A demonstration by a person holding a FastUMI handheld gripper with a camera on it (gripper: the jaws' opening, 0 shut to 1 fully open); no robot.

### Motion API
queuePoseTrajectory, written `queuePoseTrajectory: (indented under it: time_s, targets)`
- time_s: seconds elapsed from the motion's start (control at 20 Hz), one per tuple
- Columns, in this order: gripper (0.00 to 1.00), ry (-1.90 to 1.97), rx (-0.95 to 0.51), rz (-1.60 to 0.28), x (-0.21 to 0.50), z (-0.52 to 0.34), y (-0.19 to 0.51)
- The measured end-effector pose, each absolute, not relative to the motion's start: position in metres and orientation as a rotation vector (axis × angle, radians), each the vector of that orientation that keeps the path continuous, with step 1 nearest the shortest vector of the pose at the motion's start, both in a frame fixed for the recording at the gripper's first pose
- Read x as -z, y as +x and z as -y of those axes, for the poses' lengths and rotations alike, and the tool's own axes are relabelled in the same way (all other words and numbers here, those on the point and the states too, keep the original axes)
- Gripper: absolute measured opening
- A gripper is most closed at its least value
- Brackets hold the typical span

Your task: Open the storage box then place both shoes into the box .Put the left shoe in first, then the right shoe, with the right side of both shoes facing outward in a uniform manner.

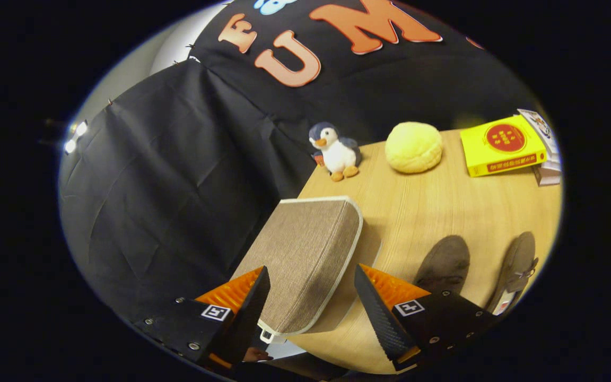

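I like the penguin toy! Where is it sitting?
The penguin toy stands at the table's far corner by the black cloth wall, beside the yellow plush ball, well beyond the open gripper.

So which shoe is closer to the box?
The shoe just beyond the right finger; the other shoe, with a bow, lies farther from the box. Gripper open.
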State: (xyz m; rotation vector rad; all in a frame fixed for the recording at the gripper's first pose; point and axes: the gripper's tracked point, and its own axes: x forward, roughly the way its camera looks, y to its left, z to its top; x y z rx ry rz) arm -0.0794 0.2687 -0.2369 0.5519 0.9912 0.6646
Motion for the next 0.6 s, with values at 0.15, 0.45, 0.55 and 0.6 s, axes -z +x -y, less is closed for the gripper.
queuePoseTrajectory:
  time_s: [0.15,0.45,0.55,0.6]
  targets:
    - [0.96,0.576,-0.702,-1.083,0.263,-0.281,-0.093]
    - [0.96,0.711,-0.783,-1.198,0.29,-0.306,-0.109]
    - [0.96,0.805,-0.8,-1.208,0.29,-0.313,-0.109]
    - [0.96,0.84,-0.8,-1.218,0.292,-0.314,-0.11]
